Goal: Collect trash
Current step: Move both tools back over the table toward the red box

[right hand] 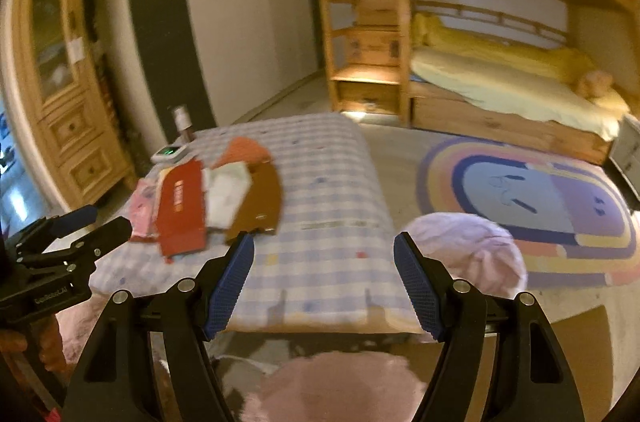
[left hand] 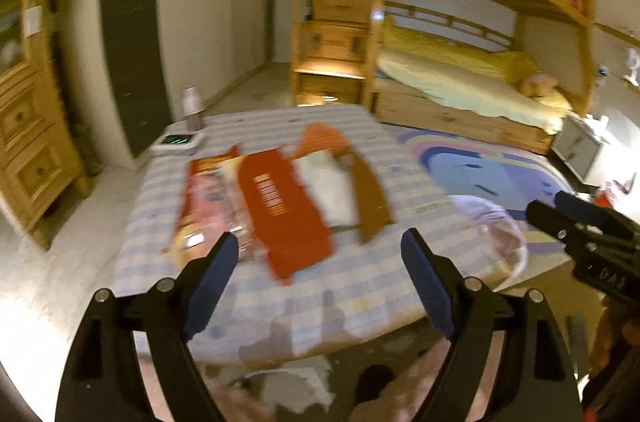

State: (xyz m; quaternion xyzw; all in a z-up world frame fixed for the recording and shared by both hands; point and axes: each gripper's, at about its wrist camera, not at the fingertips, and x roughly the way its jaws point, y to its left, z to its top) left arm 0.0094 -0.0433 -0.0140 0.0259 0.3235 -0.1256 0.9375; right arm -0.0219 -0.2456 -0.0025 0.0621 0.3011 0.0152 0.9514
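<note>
Item one: my left gripper, jaws spread wide with nothing between the blue pads, hanging above the near edge of the checked tablecloth.

Item two: my right gripper, jaws likewise spread and empty, over the same cloth further right; it also shows at the right edge of the left wrist view.

Item three, the trash, all lying flat on the cloth in a loose cluster towards its far left:
- a red flattened carton with printed lettering, in the middle;
- a clear pink-printed wrapper to its left, partly under it;
- a white crumpled piece to its right;
- a brown card strip beside the white piece, nearest my right gripper;
- an orange card behind them.

Item four: a white device with a green display and a steel bottle at the far left corner.

Item five: a pale pink bag beside the table on the right, its mouth too blurred for me to judge.
</note>
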